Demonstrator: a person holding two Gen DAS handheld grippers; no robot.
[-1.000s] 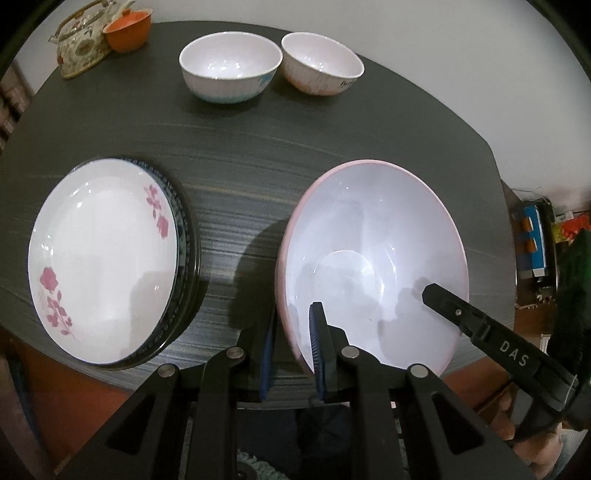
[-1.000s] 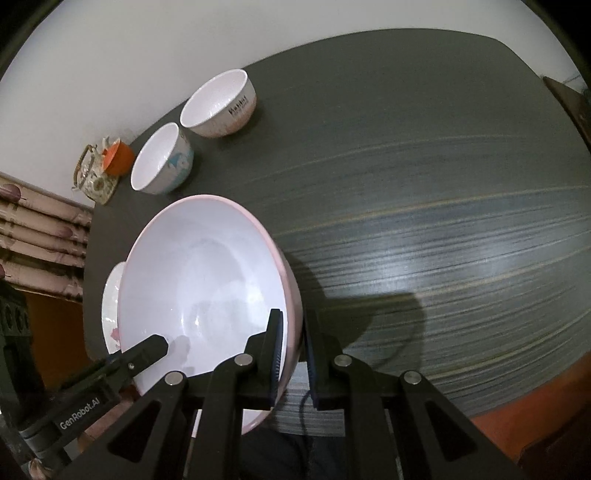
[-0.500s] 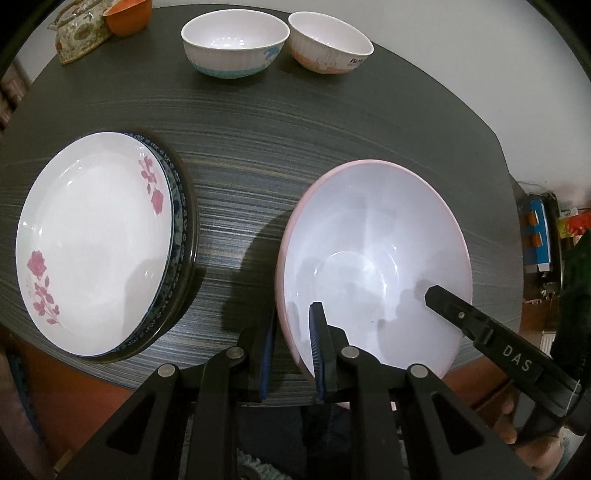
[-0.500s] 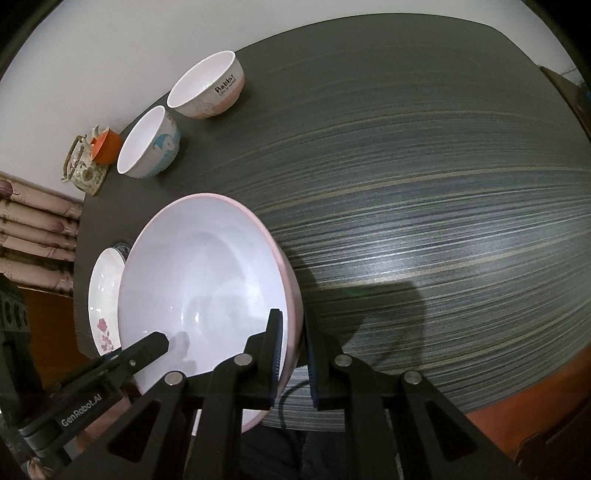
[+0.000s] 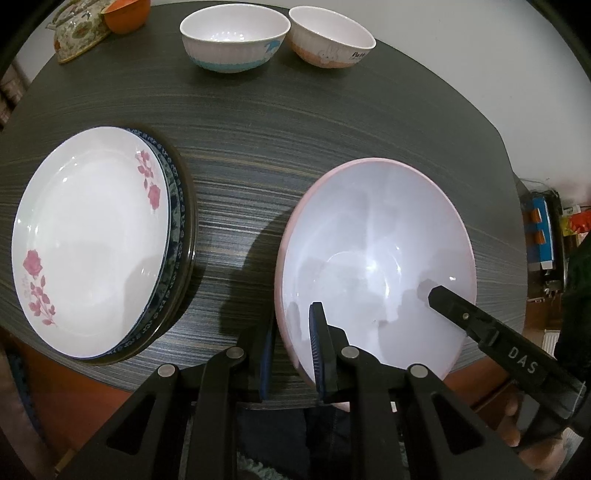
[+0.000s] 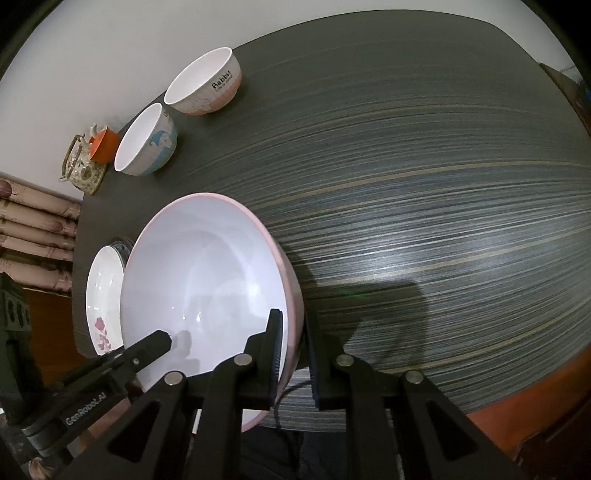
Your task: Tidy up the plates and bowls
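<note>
A large pink bowl (image 5: 376,236) with a white inside is gripped by its rim on two sides, near the table's front edge. My left gripper (image 5: 291,350) is shut on its left rim, one pad inside and one outside. On the opposite rim my right gripper (image 6: 293,354) is shut on the same pink bowl (image 6: 207,266). Left of the bowl lies a stack of plates (image 5: 88,229), the top one white with pink flowers. Two small bowls stand at the far edge, one blue-banded (image 5: 232,37) and one pink rabbit bowl (image 5: 328,40). Whether the big bowl touches the table I cannot tell.
A flowered teapot (image 5: 77,33) and an orange cup (image 5: 123,14) stand at the far left corner. The dark striped table (image 6: 424,203) stretches bare to the right of the bowl. A white wall runs behind the table. Clutter lies off the table's right side (image 5: 543,229).
Both grippers keep their hold on the pink bowl. The far dishes have drifted slightly up in both views; nothing was let go or taken.
</note>
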